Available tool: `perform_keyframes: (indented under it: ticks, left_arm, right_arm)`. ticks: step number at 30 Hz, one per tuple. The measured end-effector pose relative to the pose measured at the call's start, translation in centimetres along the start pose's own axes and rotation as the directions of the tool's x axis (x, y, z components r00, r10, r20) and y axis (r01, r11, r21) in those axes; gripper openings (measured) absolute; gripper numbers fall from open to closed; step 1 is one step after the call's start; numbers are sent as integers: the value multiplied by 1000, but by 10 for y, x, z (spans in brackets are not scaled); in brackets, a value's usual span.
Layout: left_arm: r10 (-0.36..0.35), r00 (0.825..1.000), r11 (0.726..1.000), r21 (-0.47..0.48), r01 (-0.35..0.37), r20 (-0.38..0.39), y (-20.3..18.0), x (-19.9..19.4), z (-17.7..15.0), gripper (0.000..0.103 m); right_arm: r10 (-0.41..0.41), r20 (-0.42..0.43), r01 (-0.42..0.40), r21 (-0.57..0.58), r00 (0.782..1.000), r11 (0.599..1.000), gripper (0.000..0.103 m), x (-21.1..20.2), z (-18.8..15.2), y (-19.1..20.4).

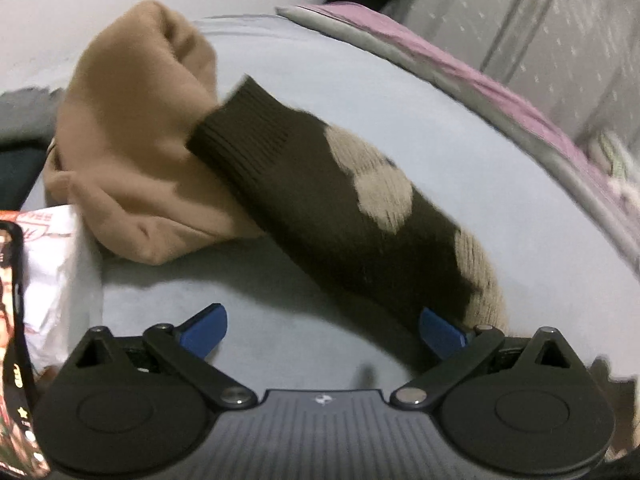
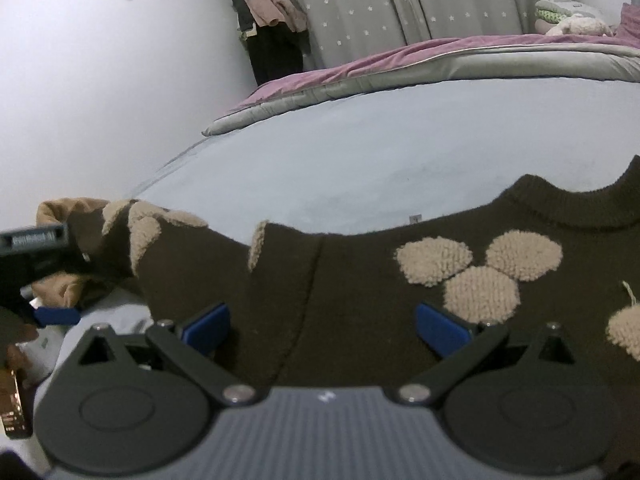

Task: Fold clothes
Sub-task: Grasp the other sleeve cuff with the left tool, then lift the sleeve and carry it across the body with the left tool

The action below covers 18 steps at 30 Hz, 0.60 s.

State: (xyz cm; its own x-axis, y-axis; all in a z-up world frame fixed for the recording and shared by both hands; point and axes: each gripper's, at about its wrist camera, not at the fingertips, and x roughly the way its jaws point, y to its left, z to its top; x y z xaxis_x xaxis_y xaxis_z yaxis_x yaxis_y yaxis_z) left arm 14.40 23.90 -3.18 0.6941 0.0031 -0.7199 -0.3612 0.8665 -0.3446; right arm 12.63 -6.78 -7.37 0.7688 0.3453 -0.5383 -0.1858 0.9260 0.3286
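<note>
A dark brown knit sweater (image 2: pixel 352 300) with fuzzy beige patches lies spread on the pale blue bed sheet (image 2: pixel 360 160), its collar (image 2: pixel 580 216) at the right. My right gripper (image 2: pixel 323 330) is open, low over the shoulder area. The sweater's sleeve (image 1: pixel 320 192) runs diagonally from its ribbed cuff (image 1: pixel 240 128) down to the right blue finger (image 1: pixel 440 332) of my left gripper (image 1: pixel 322 332), which is open with bare sheet between its fingers. The cuff rests on a crumpled tan garment (image 1: pixel 132 140). In the right wrist view one of the left gripper's fingers (image 2: pixel 56 316) shows beside the sleeve's end.
A pink and grey duvet (image 2: pixel 400 68) lies bunched along the far side of the bed before star-patterned curtains (image 2: pixel 400 0). Clothes (image 2: pixel 272 20) hang at the wall. Plush toys (image 2: pixel 572 16) sit at the far right. A white printed bag (image 1: pixel 52 264) and a phone (image 1: pixel 12 340) are at the left.
</note>
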Motion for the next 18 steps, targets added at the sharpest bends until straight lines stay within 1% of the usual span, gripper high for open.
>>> perform_keyframes:
  ticks: [2,4,6,9,11,13,14,16,17,18]
  left_arm:
    - [-10,1000,999,-42,10,-3,3,-2,5,94]
    - [-17,1000,997,-73,17,2,6,-4,11,82]
    - [-27,1000,995,-99,28,12,7,-6,17,73]
    - [-34,999,992,-123,38,39,10,-9,23,66]
    - [-20,998,992,-127,27,58,11,-7,27,63]
    - [-6,997,991,-134,16,74,13,-2,32,52]
    - [1,997,990,-141,10,81,13,2,33,50]
    - [17,997,990,-143,-5,82,12,14,38,37]
    - [25,996,990,-141,-13,81,11,18,38,35]
    - [33,996,990,-139,-21,81,10,22,39,26]
  right_arm:
    - [6,5,-6,0,1000,1000,103,-2,0,-1]
    - [10,7,-10,2,1000,1000,103,-4,-1,-2]
    - [12,6,-12,5,1000,1000,103,-5,-1,-2]
    - [13,6,-13,7,1000,1000,103,-5,-1,-2]
    - [13,6,-13,7,1000,1000,103,-5,-1,-2]
    - [14,6,-14,9,1000,1000,103,-4,0,-2]
    - [15,6,-15,9,1000,1000,103,-4,0,-2]
    - [16,5,-16,11,1000,1000,103,-3,1,-2]
    - [16,5,-16,12,1000,1000,103,-3,1,-2]
    - [17,5,-17,13,1000,1000,103,-3,1,-2]
